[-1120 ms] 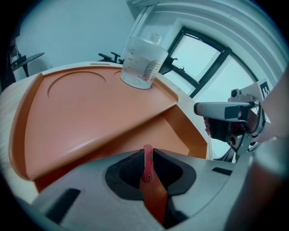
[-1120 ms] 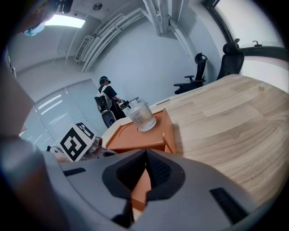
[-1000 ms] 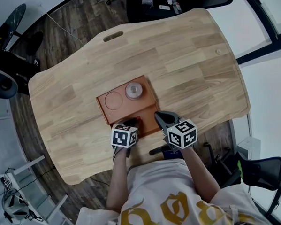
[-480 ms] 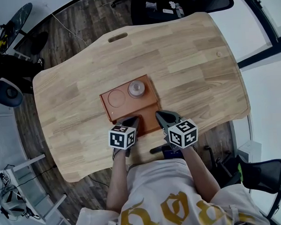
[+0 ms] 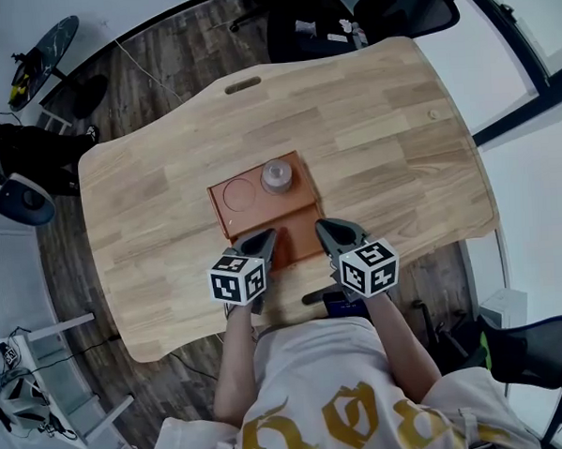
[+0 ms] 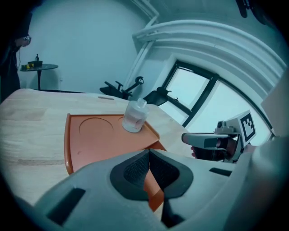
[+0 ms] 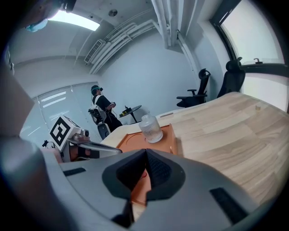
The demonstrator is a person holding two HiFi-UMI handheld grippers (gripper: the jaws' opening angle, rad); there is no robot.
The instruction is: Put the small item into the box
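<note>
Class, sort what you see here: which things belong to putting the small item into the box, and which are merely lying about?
Belong to the job:
flat orange box with round recesses
small clear bottle
left hand-held gripper
right hand-held gripper

Lying about:
black office chair
dark round side table

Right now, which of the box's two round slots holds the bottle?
The right one, as the head view shows it: the bottle stands in it. The left slot of the box is bare.
</note>
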